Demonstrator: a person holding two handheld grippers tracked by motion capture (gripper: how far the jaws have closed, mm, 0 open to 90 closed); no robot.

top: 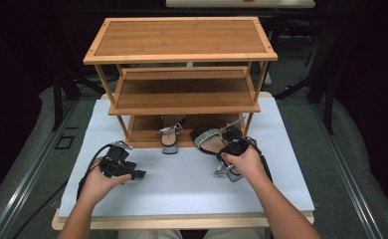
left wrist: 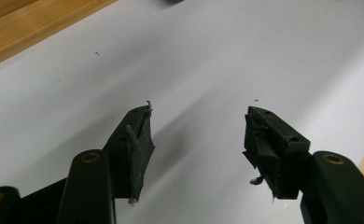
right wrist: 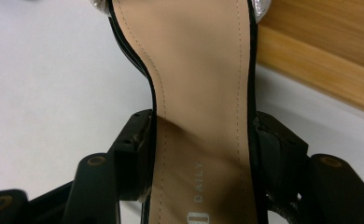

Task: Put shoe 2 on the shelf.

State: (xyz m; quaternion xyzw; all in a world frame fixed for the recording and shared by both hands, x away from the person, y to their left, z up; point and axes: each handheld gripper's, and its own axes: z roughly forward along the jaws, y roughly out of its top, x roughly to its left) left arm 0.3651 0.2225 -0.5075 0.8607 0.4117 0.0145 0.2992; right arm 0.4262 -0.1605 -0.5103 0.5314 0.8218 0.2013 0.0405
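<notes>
Between the left gripper's (top: 138, 175) fingers (left wrist: 140, 140) lies nothing but bare white table (top: 182, 179); they stand spread, idle, well apart from either shoe. Further right, one sandal (top: 170, 135) already sits with its toe at the front edge of the shoe rack's (top: 182, 55) bottom shelf. Rightmost, the right gripper's (right wrist: 201, 140) fingers (right wrist: 138, 149) pinch the second sandal (right wrist: 201, 93) across its narrow waist, one pad on each edge of the insole. Its long axis runs straight ahead from the fingers, toe and silver strap pointing away toward the rack, heel back under the hand. The likely trouble: a grip on thin sole edges could let the shoe pivot or slip, and its heel could catch the shelf lip or knock the parked sandal.
</notes>
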